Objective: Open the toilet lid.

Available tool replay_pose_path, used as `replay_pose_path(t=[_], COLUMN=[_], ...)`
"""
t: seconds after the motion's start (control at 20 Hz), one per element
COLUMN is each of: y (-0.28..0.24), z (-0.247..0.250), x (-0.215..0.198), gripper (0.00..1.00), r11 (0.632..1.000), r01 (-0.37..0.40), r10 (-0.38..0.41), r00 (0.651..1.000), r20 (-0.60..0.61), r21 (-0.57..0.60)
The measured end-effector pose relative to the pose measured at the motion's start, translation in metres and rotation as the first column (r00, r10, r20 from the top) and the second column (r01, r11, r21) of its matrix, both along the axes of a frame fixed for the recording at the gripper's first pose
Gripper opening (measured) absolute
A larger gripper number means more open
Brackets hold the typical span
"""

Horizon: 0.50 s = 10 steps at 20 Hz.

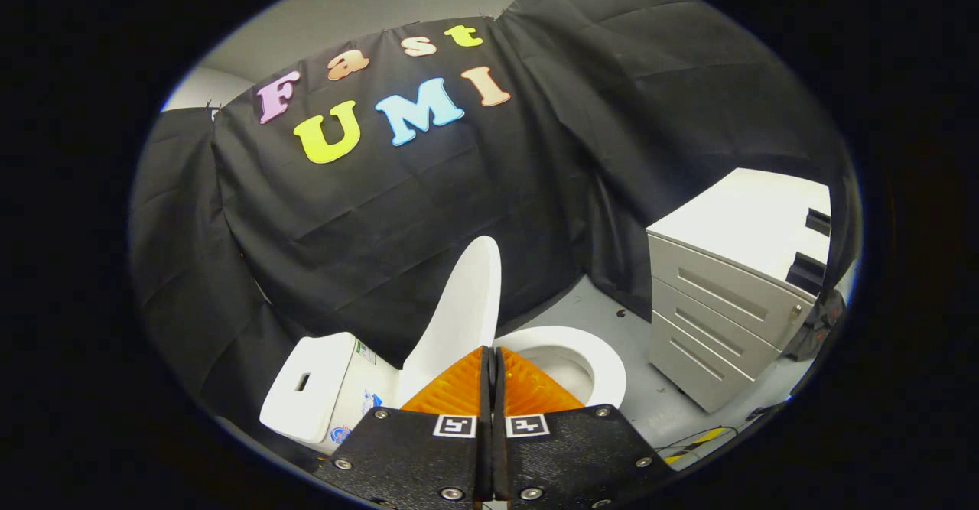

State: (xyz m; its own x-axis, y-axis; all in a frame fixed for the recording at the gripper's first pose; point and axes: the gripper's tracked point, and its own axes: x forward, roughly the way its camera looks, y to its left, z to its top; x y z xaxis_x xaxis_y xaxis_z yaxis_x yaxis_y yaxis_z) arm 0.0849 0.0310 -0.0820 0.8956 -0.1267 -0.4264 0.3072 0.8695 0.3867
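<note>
A white toilet stands on the floor below and just beyond my fingers. Its lid [463, 307] is raised upright, leaning back toward the white tank [313, 388]. The seat ring [585, 353] lies down around the open bowl. My gripper [490, 353] is shut, the two fingers pressed together with nothing between them. The fingertips sit in front of the lid's lower edge and the near side of the seat, hiding part of the bowl. I cannot tell whether the tips touch the lid.
A white drawer cabinet [734, 296] with three drawers stands on the grey floor [650, 403] beside the bowl. Black cloth walls close in behind the toilet. A yellow and black cable [700, 441] lies on the floor near the cabinet's front corner.
</note>
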Motion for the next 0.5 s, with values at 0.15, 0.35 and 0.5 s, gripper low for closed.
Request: replay_pose_path(t=[0.15,0.35,0.5], y=[0.006,0.01,0.016], z=[0.005,0.011,0.017], x=[0.001,0.002,0.004], gripper=[0.0,0.0,0.0], r11=[1.0,0.998,0.996], r01=[-0.007,-0.015,-0.022], r10=[0.007,0.014,0.02], r00=[1.0,1.0,1.0], r20=[-0.003,-0.01,-0.017], r21=[-0.021,-0.058,-0.091])
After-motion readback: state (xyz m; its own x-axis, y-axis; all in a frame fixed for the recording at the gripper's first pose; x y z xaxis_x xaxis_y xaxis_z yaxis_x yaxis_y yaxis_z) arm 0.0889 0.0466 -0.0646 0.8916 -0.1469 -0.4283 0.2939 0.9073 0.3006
